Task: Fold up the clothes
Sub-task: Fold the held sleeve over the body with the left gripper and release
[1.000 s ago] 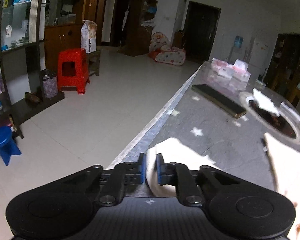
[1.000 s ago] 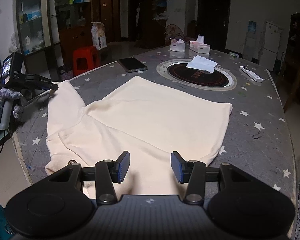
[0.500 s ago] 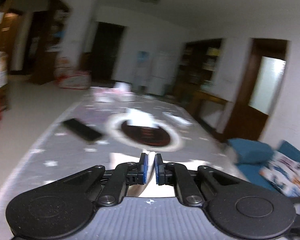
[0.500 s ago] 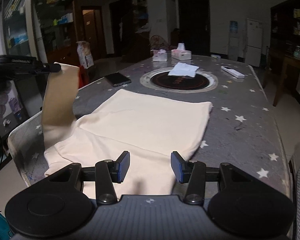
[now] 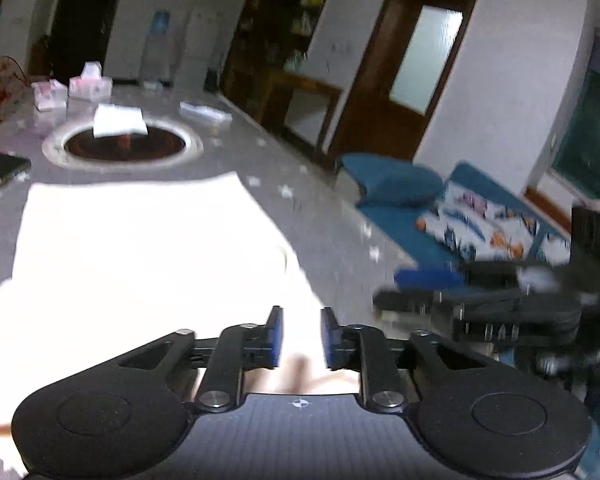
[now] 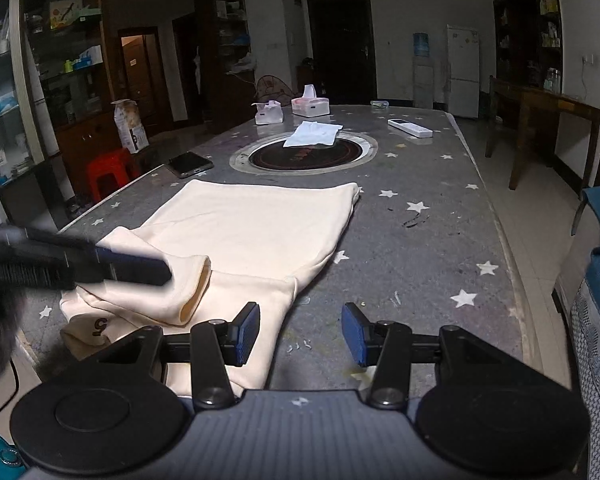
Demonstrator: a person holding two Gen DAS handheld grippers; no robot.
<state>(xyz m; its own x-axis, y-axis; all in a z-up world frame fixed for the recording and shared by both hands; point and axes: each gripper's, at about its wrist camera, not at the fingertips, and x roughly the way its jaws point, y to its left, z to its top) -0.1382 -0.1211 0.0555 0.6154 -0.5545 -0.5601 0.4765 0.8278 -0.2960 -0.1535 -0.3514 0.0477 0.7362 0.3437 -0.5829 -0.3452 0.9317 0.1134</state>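
One sleeve lay crosswise on my cream cotton sweatshirt (image 6: 256, 232); left gripper (image 5: 300, 338) directly above, opening, empty.

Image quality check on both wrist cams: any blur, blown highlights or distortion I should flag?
Left wrist: motion-smeared background, cream garment blown out to flat white, right tool streaked. Right wrist: mostly sharp, dim room, garment folds readable, only the left tool blurred over the sleeve; stars on the table crisp. Both: fisheye bending and dark corner vignette.
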